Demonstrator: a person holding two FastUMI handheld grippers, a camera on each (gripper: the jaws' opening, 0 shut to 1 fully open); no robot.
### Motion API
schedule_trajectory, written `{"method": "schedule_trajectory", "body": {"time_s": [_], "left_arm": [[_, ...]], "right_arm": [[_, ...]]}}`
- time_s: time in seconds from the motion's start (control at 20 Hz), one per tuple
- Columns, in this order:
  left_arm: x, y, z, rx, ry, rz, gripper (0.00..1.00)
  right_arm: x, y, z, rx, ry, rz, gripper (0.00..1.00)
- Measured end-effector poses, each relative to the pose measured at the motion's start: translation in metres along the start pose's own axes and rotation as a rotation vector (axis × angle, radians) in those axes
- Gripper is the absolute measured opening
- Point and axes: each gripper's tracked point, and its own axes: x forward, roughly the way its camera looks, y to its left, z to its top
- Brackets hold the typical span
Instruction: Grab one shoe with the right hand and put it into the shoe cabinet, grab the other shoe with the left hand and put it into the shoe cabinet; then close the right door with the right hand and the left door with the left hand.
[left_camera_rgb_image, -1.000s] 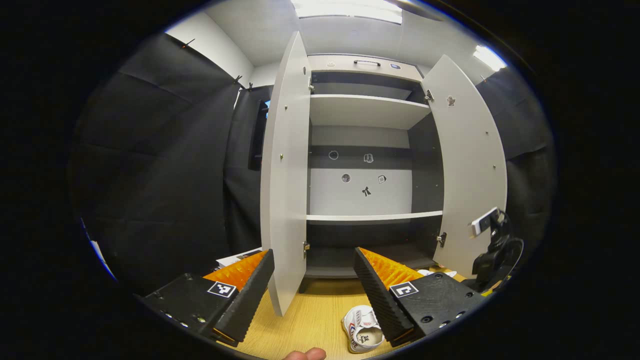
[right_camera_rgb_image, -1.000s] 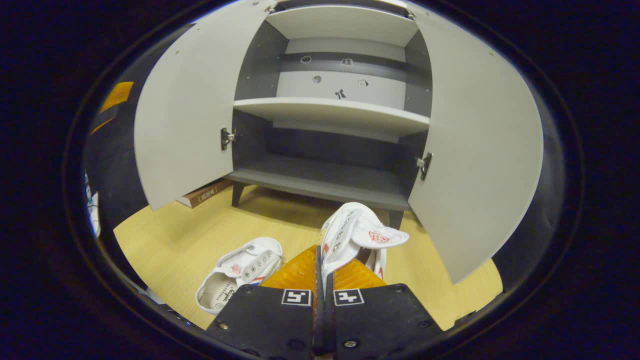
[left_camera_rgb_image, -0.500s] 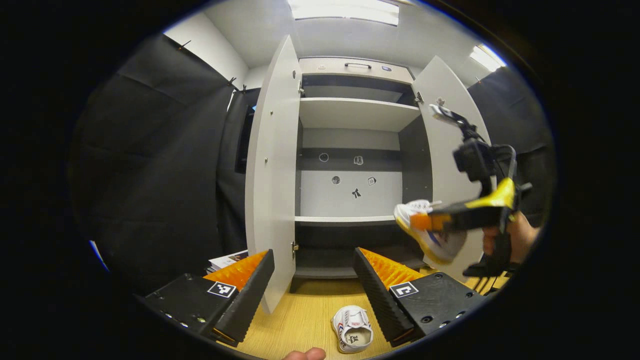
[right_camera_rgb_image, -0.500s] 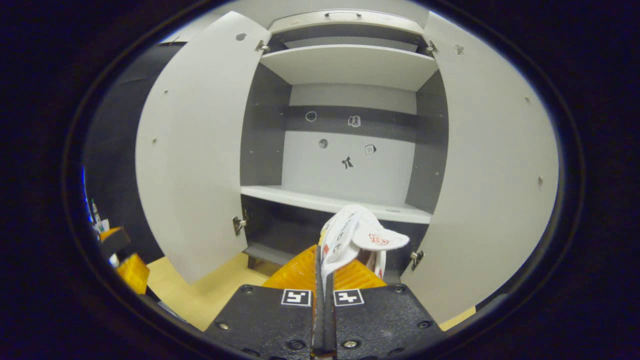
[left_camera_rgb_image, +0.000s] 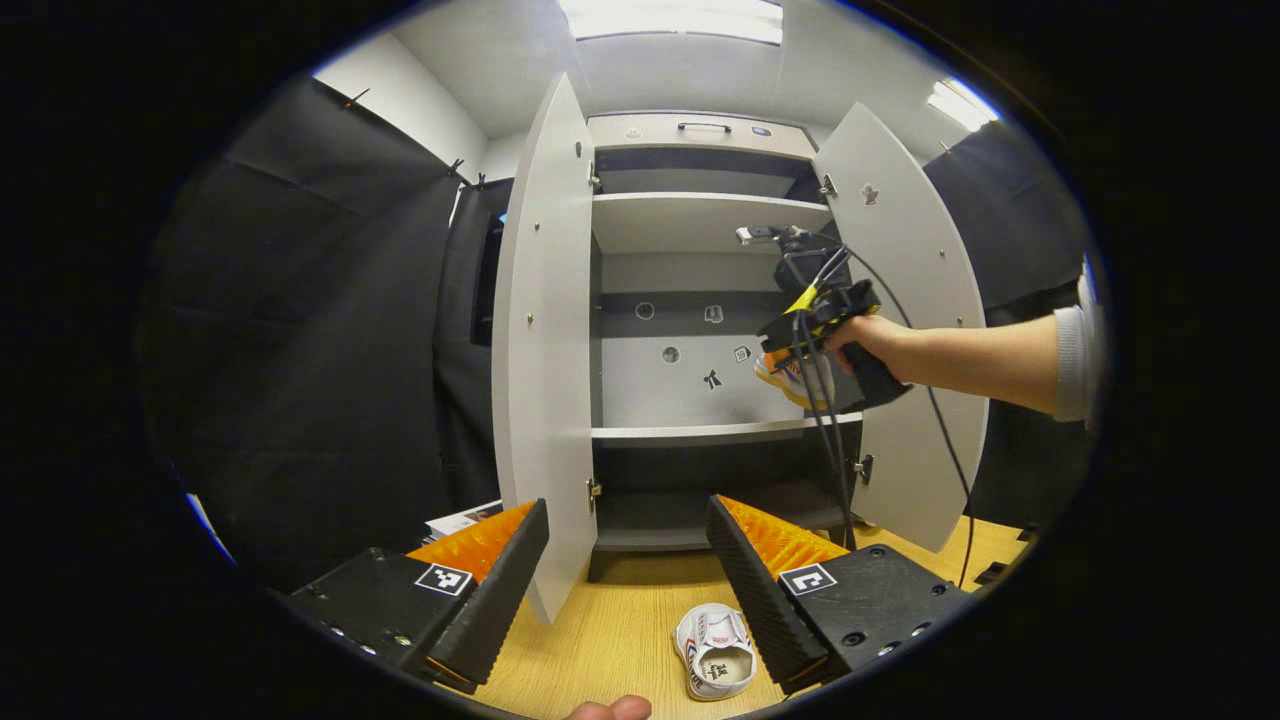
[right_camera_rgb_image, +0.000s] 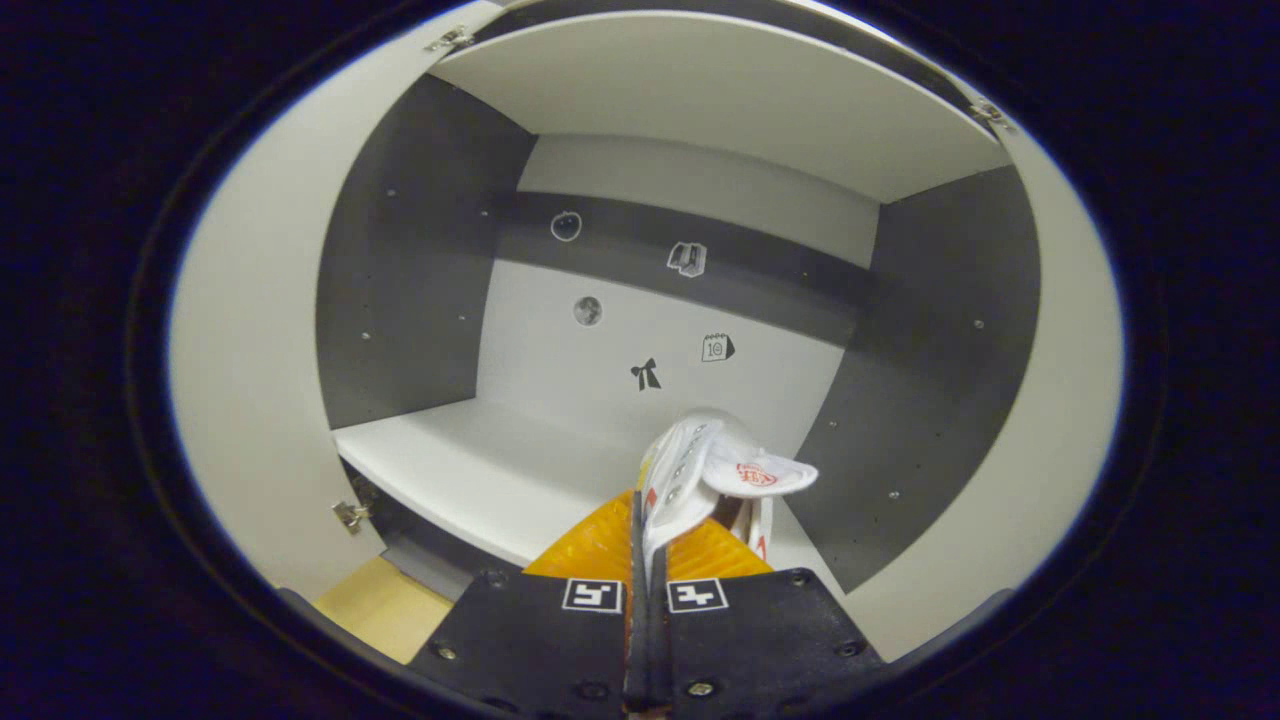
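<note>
My right gripper (right_camera_rgb_image: 645, 560) clamps one shoe (right_camera_rgb_image: 700, 465) above the white middle shelf (right_camera_rgb_image: 470, 470) ahead. My left gripper (left_camera_rgb_image: 625, 560) hangs spread apart; the other shoe (left_camera_rgb_image: 715, 655) lies on the wooden floor (left_camera_rgb_image: 610, 630) between its fingers, both doors wide.

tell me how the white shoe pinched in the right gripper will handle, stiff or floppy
Probably floppy: the right gripper pinches only the upper of the held shoe, and its fingers sit almost together, so the fabric looks thin. The tongue flops sideways. It seems light, carried by that small pinch over the middle shelf. It may swing and land tilted when released.
</note>
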Motion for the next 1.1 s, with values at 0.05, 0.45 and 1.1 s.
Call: {"method": "schedule_trajectory", "body": {"time_s": [0.05,0.45,1.1], "left_arm": [[0.001,0.001,-0.001,-0.006,0.004,0.002,0.95],[0.006,0.030,-0.013,0.010,0.040,0.080,0.95],[0.013,0.019,-0.016,-0.005,0.038,0.067,0.96]], "right_arm": [[0.018,-0.002,0.002,0.009,0.023,-0.006,0.03],[0.099,-0.007,-0.019,0.021,0.202,-0.019,0.04],[0.040,0.004,-0.002,-0.028,0.130,-0.008,0.52]]}}
